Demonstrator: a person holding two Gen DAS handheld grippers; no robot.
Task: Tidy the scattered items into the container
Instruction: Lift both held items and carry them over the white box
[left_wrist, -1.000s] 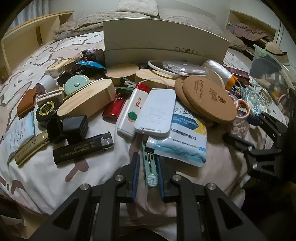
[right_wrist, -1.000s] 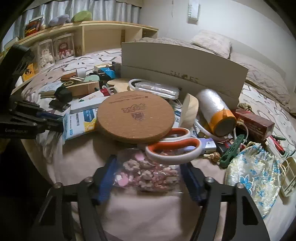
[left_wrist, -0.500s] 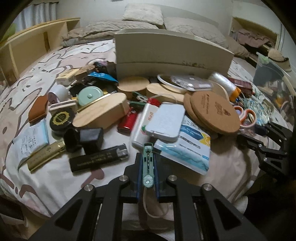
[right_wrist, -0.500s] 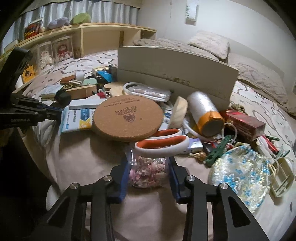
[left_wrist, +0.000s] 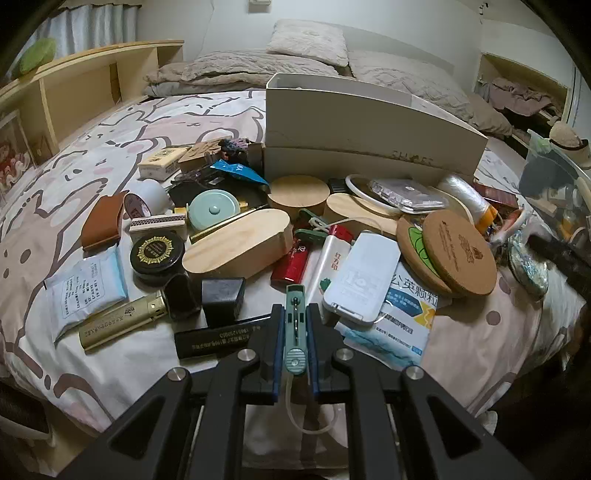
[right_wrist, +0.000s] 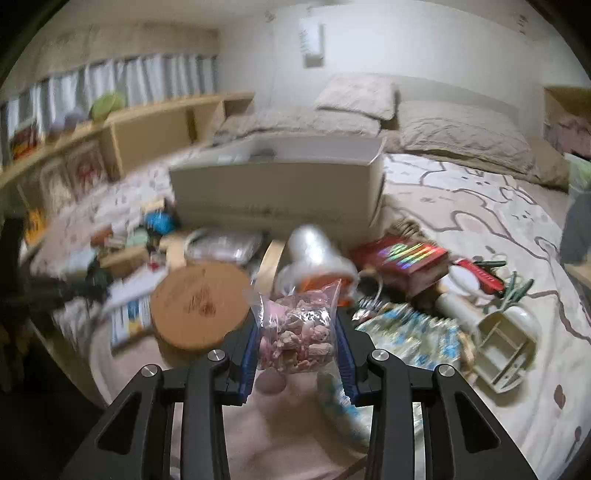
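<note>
My left tool (left_wrist: 295, 328) is clamped on a green clip (left_wrist: 294, 325) and my right tool (right_wrist: 299, 341) on a bag of pink bits (right_wrist: 297, 328), both held above the bed's clutter, short of the box (left_wrist: 369, 140).

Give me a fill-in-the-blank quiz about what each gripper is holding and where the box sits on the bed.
1. The left gripper is shut on a slim green ____.
2. The right gripper holds a clear bag of small ____ pieces.
3. The white box stands behind the clutter with its top ____.
4. In the left view, two round ____ coasters overlap.

Answers: nail clipper; pink; open; cork
</note>
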